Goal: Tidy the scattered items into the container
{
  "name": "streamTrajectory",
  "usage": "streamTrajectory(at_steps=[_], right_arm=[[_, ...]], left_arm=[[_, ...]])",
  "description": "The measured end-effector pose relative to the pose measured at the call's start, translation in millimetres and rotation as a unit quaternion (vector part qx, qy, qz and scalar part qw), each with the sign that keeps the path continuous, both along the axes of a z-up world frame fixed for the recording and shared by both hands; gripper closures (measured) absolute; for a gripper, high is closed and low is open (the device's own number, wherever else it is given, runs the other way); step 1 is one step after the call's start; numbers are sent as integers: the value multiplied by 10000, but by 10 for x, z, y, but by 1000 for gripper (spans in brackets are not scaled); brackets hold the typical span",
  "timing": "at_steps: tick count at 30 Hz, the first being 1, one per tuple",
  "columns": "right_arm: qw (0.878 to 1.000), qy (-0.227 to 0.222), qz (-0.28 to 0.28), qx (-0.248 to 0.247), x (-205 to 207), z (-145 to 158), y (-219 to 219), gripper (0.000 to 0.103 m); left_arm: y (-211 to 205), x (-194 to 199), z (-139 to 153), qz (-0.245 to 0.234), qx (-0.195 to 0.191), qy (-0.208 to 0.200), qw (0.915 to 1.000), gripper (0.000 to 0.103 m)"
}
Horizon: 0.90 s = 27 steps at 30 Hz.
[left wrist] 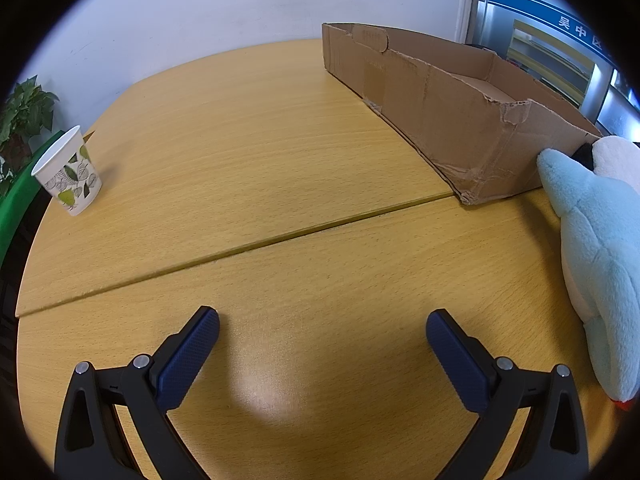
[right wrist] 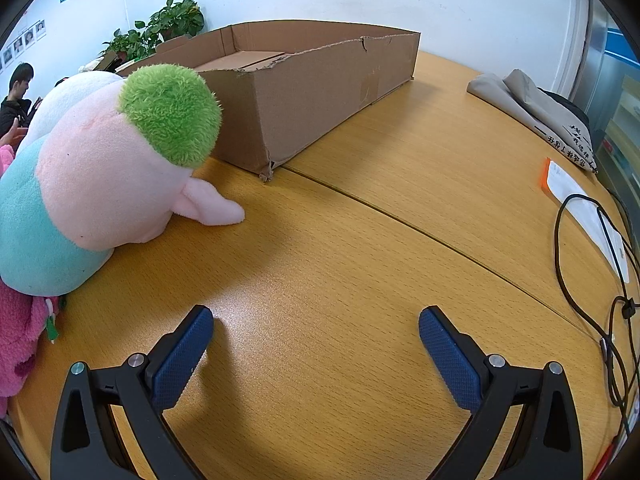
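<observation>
A low open cardboard box (left wrist: 448,104) lies on the wooden table (left wrist: 280,184); it also shows in the right wrist view (right wrist: 304,92). A pale blue and white plush toy (left wrist: 600,248) lies at the right edge beside the box corner. In the right wrist view a pink plush toy with a green top and teal band (right wrist: 104,176) lies at the left, touching the box, with a bright pink plush (right wrist: 16,340) below it. My left gripper (left wrist: 322,328) is open and empty above bare table. My right gripper (right wrist: 316,326) is open and empty, to the right of the pink toy.
A paper cup with leaf print (left wrist: 68,172) stands near the table's left edge. A grey cloth bag (right wrist: 536,116), an orange-edged paper packet (right wrist: 580,208) and black cables (right wrist: 616,320) lie at the right. Potted plants (right wrist: 160,28) stand behind the box. A person (right wrist: 16,92) sits far left.
</observation>
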State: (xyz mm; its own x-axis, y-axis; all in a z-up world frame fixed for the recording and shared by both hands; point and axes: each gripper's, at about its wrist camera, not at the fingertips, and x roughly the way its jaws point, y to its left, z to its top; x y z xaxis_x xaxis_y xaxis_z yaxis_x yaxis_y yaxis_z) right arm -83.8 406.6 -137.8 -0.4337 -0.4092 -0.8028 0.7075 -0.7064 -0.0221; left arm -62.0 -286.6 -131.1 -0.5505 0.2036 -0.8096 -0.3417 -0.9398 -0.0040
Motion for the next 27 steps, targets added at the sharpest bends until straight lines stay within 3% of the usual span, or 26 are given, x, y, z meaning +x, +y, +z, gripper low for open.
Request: streamTrajectory(at_steps=[13, 19, 27], right_arm=[[9996, -8, -275, -7, -29, 13, -51, 0], [9937, -1, -1120, -7, 68, 12, -70, 0], [9915, 16, -1302, -20, 96, 19, -39, 0]], left_arm=[[-4, -27, -5, -123, 8, -1, 9999, 0], [27, -157, -21, 332, 3, -2, 9994, 0], [52, -211, -33, 650, -22, -17, 9979, 0]])
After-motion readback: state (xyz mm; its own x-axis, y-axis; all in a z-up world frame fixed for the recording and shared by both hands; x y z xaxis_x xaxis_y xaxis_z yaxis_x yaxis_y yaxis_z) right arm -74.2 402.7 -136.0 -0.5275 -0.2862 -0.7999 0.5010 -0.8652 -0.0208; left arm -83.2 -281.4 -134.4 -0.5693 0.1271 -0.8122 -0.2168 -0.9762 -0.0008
